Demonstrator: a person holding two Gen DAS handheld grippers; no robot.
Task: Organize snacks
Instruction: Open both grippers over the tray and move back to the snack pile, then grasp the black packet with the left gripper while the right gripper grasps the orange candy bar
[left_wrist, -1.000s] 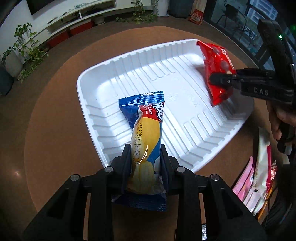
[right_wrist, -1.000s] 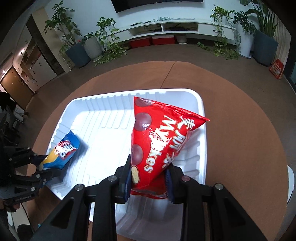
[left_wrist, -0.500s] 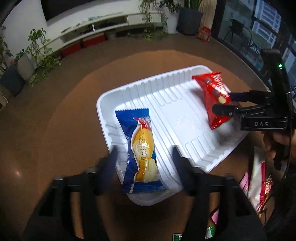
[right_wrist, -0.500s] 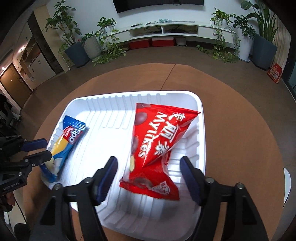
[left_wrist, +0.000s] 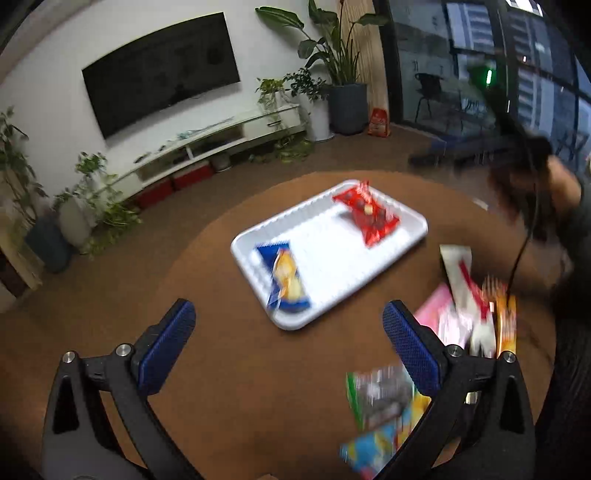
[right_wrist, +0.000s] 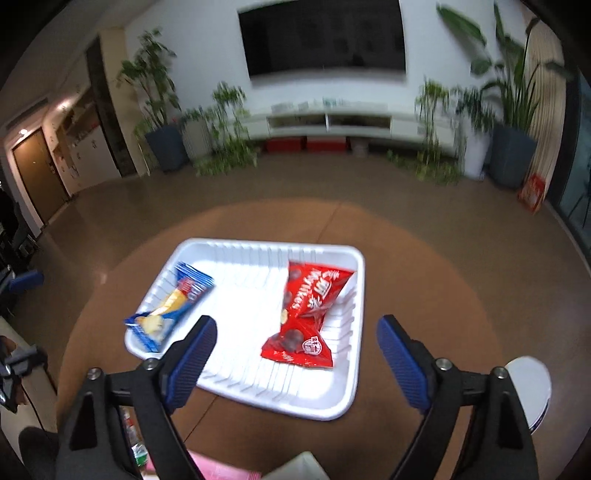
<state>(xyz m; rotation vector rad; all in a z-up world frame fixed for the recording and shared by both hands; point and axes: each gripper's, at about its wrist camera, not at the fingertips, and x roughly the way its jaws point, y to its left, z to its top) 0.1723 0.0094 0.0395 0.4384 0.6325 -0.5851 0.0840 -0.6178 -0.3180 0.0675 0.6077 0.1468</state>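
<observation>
A white ribbed tray (left_wrist: 400, 249) (right_wrist: 258, 249) rests on the round brown table. A blue cake packet (left_wrist: 284, 277) (right_wrist: 173, 306) lies at its left end and a red Mylikes bag (left_wrist: 367, 214) (right_wrist: 310, 306) at its right end. My left gripper (left_wrist: 288, 319) hangs above the bare table in front of the tray, its jaws opening wide with nothing between them. My right gripper (right_wrist: 295, 332) is raised above the tray's near side, its jaws also opening; the red bag lies below, untouched.
A blurred heap of loose snack packets (left_wrist: 461, 317) lies on the table right of the tray, with more (left_wrist: 384, 406) near my left gripper's right finger. A white round object (right_wrist: 532, 387) sits at the table's right edge. A TV wall, low cabinet and potted plants stand behind.
Both grippers let go of their snacks, the blue packet and the red bag, which now lie in the tray. Both jaws spread wide and both grippers drew up and back from the tray.
</observation>
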